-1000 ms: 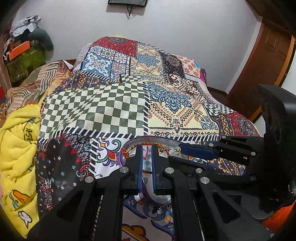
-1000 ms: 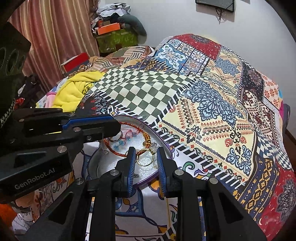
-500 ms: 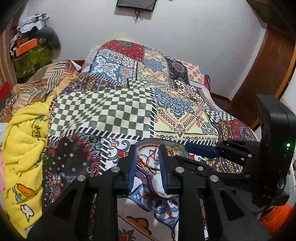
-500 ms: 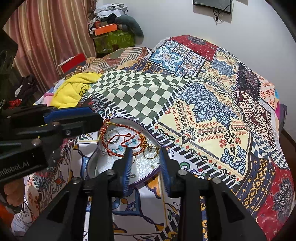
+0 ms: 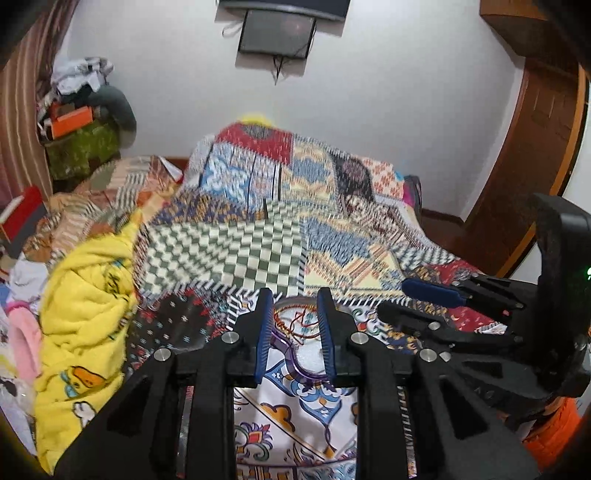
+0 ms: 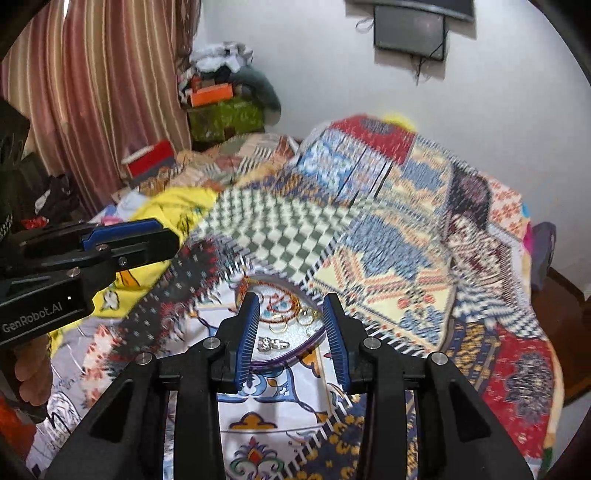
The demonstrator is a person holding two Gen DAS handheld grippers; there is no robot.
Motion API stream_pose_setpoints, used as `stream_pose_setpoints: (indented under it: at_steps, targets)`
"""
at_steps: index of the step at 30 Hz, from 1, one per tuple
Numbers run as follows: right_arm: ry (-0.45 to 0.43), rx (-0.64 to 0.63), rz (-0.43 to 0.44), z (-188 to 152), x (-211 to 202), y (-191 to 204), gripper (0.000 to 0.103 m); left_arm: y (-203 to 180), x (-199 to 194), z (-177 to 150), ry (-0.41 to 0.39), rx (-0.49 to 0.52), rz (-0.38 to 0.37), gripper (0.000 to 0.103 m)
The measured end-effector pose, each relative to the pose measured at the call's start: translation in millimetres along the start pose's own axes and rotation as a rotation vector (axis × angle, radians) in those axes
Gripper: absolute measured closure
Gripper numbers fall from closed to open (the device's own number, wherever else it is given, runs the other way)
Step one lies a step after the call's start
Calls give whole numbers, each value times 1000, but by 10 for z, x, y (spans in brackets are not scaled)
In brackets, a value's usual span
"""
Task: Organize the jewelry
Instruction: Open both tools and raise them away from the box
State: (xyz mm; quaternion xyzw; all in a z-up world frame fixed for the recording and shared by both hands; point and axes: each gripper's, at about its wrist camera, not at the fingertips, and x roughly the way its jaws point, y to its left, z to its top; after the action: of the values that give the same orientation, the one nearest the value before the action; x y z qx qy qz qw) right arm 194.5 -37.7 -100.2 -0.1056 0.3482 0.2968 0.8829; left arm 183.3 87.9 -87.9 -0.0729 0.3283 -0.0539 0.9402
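Observation:
A round tray with a purple rim (image 6: 284, 360) lies on the patchwork bedspread (image 6: 388, 236). It holds a red bead necklace (image 6: 286, 297), gold rings (image 6: 295, 319) and a silver piece (image 6: 271, 344). My right gripper (image 6: 291, 332) hangs open above the tray's near side with nothing between its fingers. In the left wrist view the same tray (image 5: 291, 363) shows between the blue pads of my left gripper (image 5: 294, 326), which is open and empty, raised above the tray. The left gripper (image 6: 122, 240) also shows at the left of the right wrist view.
A yellow blanket (image 5: 85, 314) is heaped at the bed's left side. Clutter and a green box (image 6: 225, 118) stand by the striped curtain (image 6: 92, 92). A wooden door (image 5: 535, 147) is at the right, a screen (image 5: 277, 35) hangs on the far wall.
Both grippers have lifted up and drawn back from the tray, and both have opened wider. The view has tilted up toward the wall, with motion blur.

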Motion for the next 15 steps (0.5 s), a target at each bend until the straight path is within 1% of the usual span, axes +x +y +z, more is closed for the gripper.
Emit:
stream_pose_setpoints:
  at_steps: [4, 7, 9, 12, 14, 15]
  targets:
    - [-92, 23, -18, 71, -499, 41, 71, -147, -466, 63, -88, 26, 13, 79]
    - [-184, 43, -33, 104, -947, 98, 71, -307, -932, 79, -196, 56, 48, 69]
    - [-249, 49, -46, 100, -1236, 152, 70, -408, -1225, 57, -270, 75, 65, 68]
    - [-342, 54, -56, 61, -1624, 255, 70, -549, -1585, -2, -359, 94, 87, 65]
    - [-394, 53, -67, 36, -1808, 335, 70, -603, -1758, -45, -405, 99, 98, 59]
    - [-420, 54, -73, 16, -1893, 372, 69, -635, -1857, -80, -431, 101, 105, 58]
